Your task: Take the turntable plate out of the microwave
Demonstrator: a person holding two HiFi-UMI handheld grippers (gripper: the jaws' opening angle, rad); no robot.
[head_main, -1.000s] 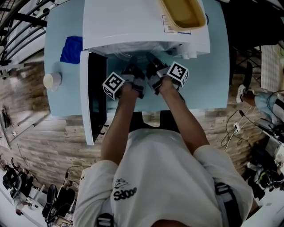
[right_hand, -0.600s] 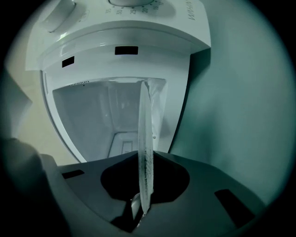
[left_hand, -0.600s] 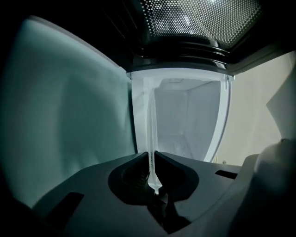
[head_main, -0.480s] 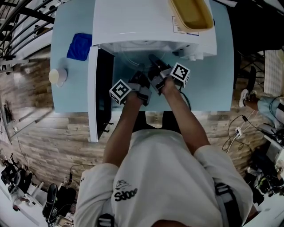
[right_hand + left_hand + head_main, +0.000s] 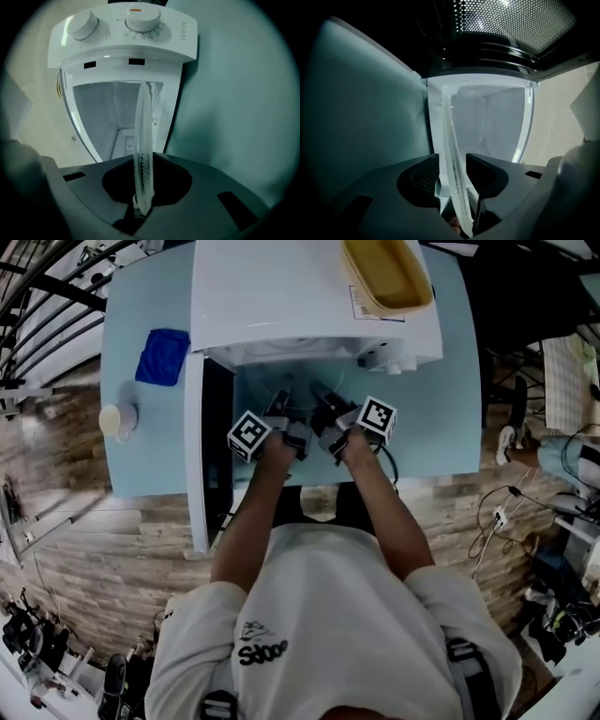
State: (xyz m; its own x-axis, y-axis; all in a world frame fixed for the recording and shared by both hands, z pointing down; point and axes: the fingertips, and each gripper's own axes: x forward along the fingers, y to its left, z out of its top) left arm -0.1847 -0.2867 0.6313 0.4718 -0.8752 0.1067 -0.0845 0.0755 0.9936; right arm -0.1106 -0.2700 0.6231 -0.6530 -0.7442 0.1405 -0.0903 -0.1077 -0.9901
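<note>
The glass turntable plate [image 5: 143,140] sits just in front of the white microwave's [image 5: 281,287] open cavity, above the light blue table [image 5: 441,409]. The door [image 5: 197,465] is swung out on the left. The right gripper [image 5: 143,185] has its jaws nearly together, pinched tight on the plate's near rim. The left gripper [image 5: 453,164], just beside it on the left, has just been opening. Its jaws now stand wide, and the rim runs edge-on between them with a gap on either side at the tips.
</note>
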